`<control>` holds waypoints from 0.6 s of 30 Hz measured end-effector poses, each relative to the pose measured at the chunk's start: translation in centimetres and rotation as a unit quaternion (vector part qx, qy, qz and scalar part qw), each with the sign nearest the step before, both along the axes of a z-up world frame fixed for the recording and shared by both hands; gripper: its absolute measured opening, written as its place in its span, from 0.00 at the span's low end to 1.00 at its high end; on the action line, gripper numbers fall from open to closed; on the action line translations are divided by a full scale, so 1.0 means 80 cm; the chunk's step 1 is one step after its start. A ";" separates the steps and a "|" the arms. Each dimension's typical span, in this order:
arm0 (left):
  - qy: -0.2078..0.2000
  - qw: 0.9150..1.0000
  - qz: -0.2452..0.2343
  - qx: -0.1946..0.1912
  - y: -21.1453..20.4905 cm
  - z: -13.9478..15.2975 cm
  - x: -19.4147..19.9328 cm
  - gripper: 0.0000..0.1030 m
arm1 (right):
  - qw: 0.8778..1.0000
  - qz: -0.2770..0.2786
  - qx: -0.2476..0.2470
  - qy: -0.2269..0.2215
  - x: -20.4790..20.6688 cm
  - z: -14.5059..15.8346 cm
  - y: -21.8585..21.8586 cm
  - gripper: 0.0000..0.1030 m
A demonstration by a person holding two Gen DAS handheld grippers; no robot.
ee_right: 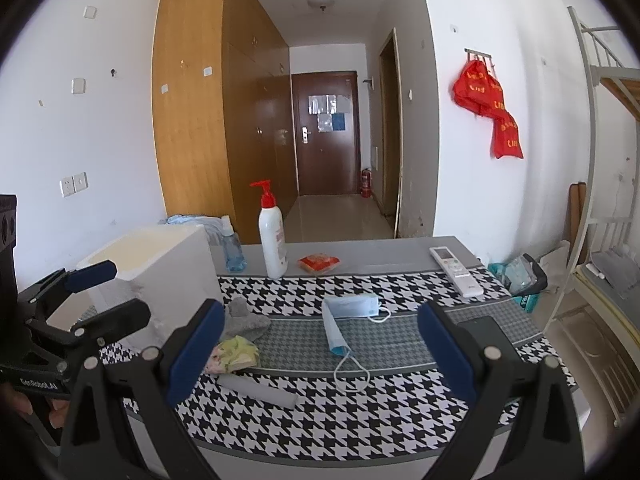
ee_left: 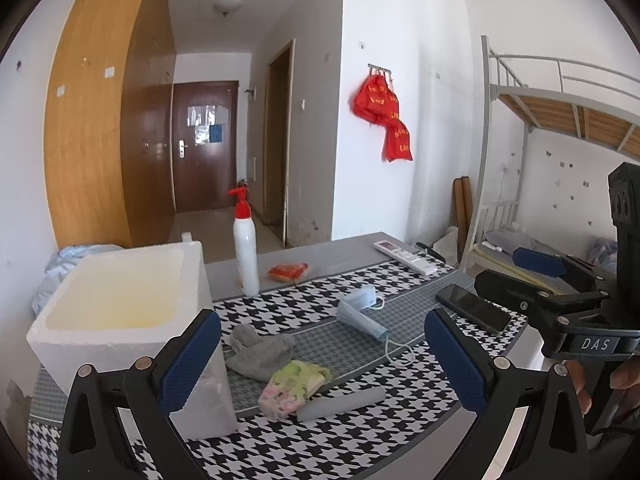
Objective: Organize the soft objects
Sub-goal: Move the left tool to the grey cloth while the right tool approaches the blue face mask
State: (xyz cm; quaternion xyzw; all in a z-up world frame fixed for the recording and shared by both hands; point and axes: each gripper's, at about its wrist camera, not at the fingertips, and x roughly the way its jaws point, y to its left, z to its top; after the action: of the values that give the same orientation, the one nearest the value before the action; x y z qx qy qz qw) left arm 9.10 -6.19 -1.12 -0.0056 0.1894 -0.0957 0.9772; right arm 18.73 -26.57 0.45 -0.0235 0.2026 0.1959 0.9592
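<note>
**Soft things waiting beside an open foam box**

On the houndstooth cloth point(ee_left: 360, 432) lie the soft pieces: a limp grey sock point(ee_left: 258, 350) bunched against the foam box point(ee_left: 116, 308), a crinkly tissue pack point(ee_left: 294, 386) in pale green and pink touching the sock's near edge, and two blue pleated masks point(ee_right: 348, 316) further right, their ear loops trailing. A smooth grey tube point(ee_left: 340, 400) rests just in front of the pack.

The box stands open-topped at the table's left, likely the bin for all this. Both tools hover above the near edge with nothing between their blue ribbed pads: the left gripper point(ee_left: 322, 360) spread wide over the sock and pack, the right gripper point(ee_right: 320, 350) spread over the masks. Hard items, the pump bottle point(ee_right: 272, 236), remote point(ee_right: 456, 270) and phone point(ee_left: 474, 306), sit apart.
</note>
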 end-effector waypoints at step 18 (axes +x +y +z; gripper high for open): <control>0.032 0.999 0.000 -0.004 -0.015 -0.028 0.027 0.99 | 1.000 0.001 -0.001 0.027 0.025 -0.021 -0.012 0.96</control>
State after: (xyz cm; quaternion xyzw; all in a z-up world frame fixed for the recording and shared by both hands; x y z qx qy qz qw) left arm 11.24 -7.35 -3.32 -0.0122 0.2201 -0.0957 0.9707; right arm 20.73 -27.53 -1.23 -0.0196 0.2282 0.1971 0.9533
